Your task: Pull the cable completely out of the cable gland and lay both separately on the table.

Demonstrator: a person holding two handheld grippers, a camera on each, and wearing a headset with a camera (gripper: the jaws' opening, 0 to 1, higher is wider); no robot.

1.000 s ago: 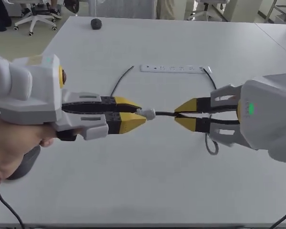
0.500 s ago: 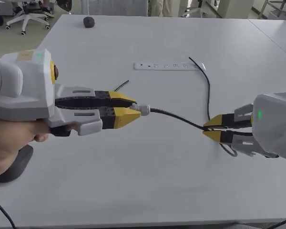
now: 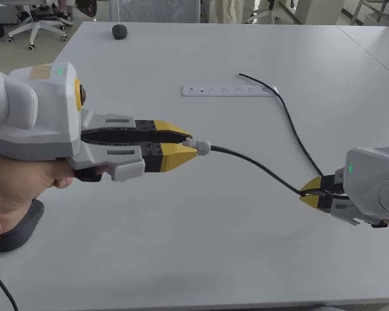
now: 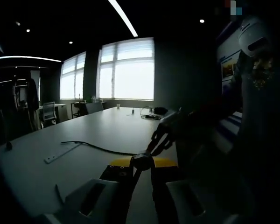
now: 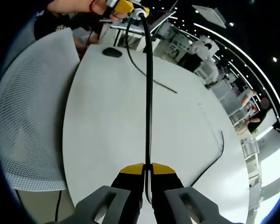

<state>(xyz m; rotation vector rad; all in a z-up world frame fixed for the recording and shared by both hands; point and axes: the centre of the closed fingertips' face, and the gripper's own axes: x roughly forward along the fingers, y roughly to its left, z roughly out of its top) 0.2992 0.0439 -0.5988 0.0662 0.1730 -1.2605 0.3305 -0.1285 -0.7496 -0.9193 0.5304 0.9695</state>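
Note:
My left gripper (image 3: 193, 149) is shut on a small white cable gland (image 3: 198, 146), held above the table's middle. A black cable (image 3: 259, 167) runs out of the gland to the right and down into my right gripper (image 3: 309, 193), which is shut on it near the table's right side. Past that grip the cable (image 3: 292, 123) trails back across the table toward the far side. In the right gripper view the cable (image 5: 149, 88) stretches straight from my closed jaws up to the gland (image 5: 139, 12). The gland (image 4: 143, 161) sits at my jaw tips in the left gripper view.
A white power strip (image 3: 223, 90) lies at the table's far middle. A dark round object (image 3: 119, 30) rests near the far left corner. A black pad (image 3: 16, 227) lies at the table's left edge under the hand. Office chairs (image 3: 35, 19) stand beyond the table.
My right gripper has slid away to the right and toward me along the cable, widening the gap between the grippers. More cable now spans between them. The left gripper has stayed roughly in place.

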